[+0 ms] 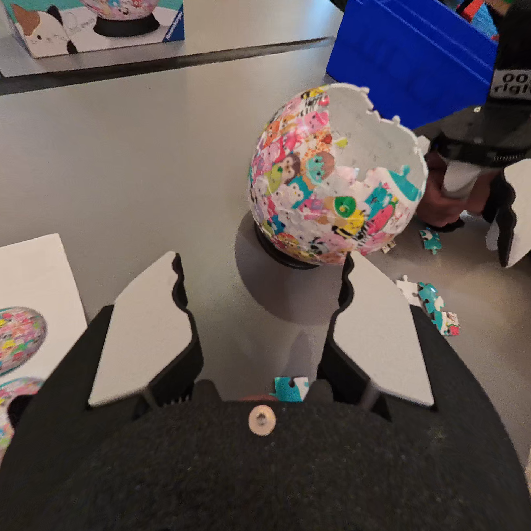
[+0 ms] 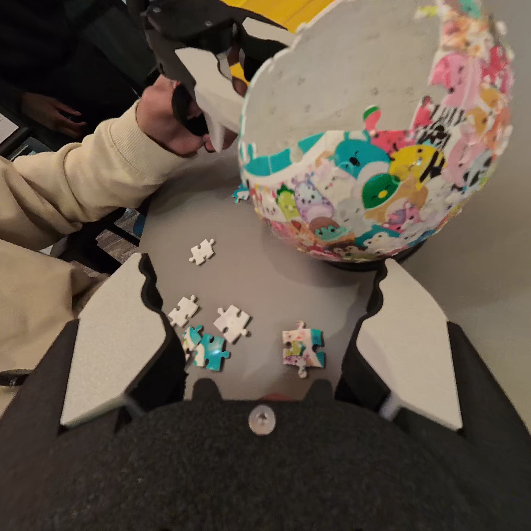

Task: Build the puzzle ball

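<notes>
While both tools hang over a grey table [image 1: 143, 172], the scene runs near to far as follows.

Left gripper [image 1: 260, 260]: jaws spread wide, nothing between the fingers; a teal-and-white piece [image 1: 290, 388] lies on the table close under its body.

Right gripper [image 2: 263, 265]: jaws spread wide and empty, poised above the loose pieces.

Loose pieces: a multicoloured piece [image 2: 303, 347] lies nearest the right finger; a teal piece [image 2: 211, 353] touches a smaller one beside it; three white, face-down pieces [image 2: 232, 323] are scattered toward the left finger and beyond.

Puzzle ball [image 2: 373, 172]: just past the fingertips in both views, seated on a black ring stand [image 1: 284, 255] — lower shell covered in bright cartoon figures, upper part unfinished, with a jagged rim and the white inner wall showing.

Person: a hand [image 2: 166, 123] in a cream sleeve [image 2: 71, 178] grips the left tool's handle beside the ball.

Paper sheet [image 1: 37, 287]: printed with ball pictures, at the left edge of the left wrist view.

Blue bin [image 1: 408, 63]: behind the ball, tilted as seen in the left wrist view.

Puzzle box [image 1: 94, 26]: farthest back, on a second surface beyond a dark gap.
</notes>
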